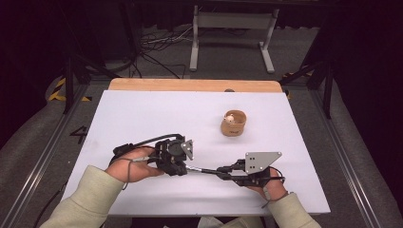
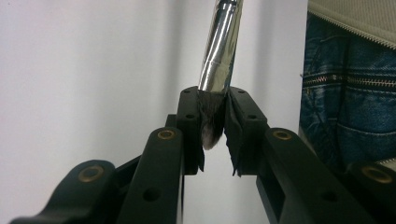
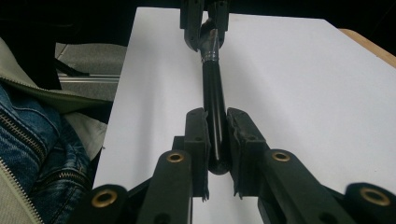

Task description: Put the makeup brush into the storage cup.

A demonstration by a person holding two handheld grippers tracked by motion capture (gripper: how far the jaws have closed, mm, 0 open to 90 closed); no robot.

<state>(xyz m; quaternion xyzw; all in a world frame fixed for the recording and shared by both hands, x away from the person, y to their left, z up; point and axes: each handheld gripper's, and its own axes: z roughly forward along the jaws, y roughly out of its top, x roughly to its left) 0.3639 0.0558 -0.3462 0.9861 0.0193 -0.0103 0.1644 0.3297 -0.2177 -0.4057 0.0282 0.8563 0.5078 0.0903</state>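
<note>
Makeup brush looks light w/ stiff, slick handle & soft bristles: right gripper clamps handle end, left gripper pinches bristle tip — better hold at ferrule.

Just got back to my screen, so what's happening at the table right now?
A person holds a claw in each hand, and the two share one brush just above the white table. The right claw is shut on the black handle end. The left claw is closed around the bristles, just past the silver ferrule. A small wooden cup with something pale inside stands apart, farther back on the table, untouched.
</note>
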